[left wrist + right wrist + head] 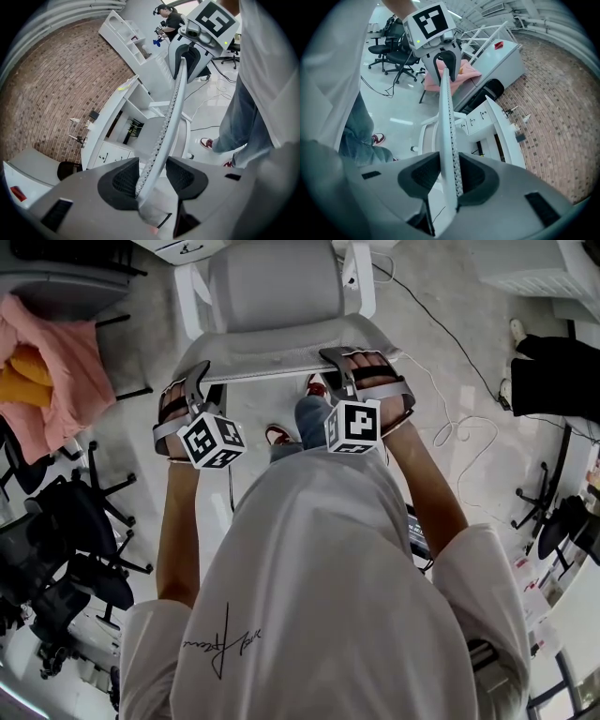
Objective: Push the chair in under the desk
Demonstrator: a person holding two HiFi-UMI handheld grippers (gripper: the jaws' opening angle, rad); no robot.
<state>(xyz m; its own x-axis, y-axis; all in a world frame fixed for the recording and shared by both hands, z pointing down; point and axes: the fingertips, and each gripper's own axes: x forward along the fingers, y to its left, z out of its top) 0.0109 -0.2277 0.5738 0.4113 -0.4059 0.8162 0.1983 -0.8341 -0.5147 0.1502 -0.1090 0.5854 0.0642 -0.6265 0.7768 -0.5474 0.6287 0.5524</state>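
Just ahead of the person (328, 577), the chair (272, 287) stands on the pale floor (450, 343), its seat facing away toward the white desk (500, 123) close beyond it. Its backrest rim (281, 360) runs crosswise, left to right. The left gripper (195, 385) clamps that rim near its left end and the right gripper (343, 367) near its right end, each pinching the mesh edge between its pads.

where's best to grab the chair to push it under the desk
The backrest's top rim, from behind and above: it's a thin edge that fits between the fingers, one gripper toward each end, as the left gripper and right gripper are.
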